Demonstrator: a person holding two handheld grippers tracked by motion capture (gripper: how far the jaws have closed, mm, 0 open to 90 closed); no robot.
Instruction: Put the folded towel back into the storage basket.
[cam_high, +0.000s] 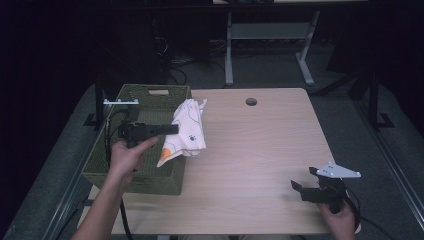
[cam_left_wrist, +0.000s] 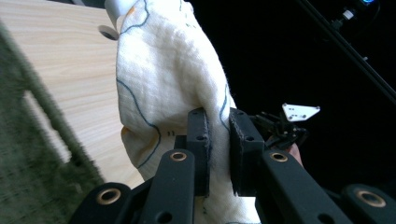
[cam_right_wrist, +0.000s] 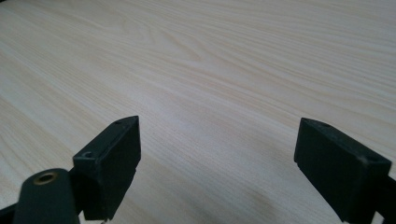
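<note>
White crinkled cloth (cam_left_wrist: 163, 79) with thin blue lines and orange patches hangs pinched between the left gripper's (cam_left_wrist: 219, 149) black jaws, raised above the right rim of the woven olive basket (cam_high: 150, 95). Its long axis runs from the far upper end down toward the person, sloping back over the basket; its lower folds are cut off behind the jaws in the left gripper view. Right of the basket, the right gripper (cam_high: 306, 178) rests spread wide over the pale wood-grain table (cam_right_wrist: 196, 60).

A light wooden table (cam_high: 260, 145) with a round hole (cam_high: 251, 101) stands on grey carpet (cam_high: 350, 120).
</note>
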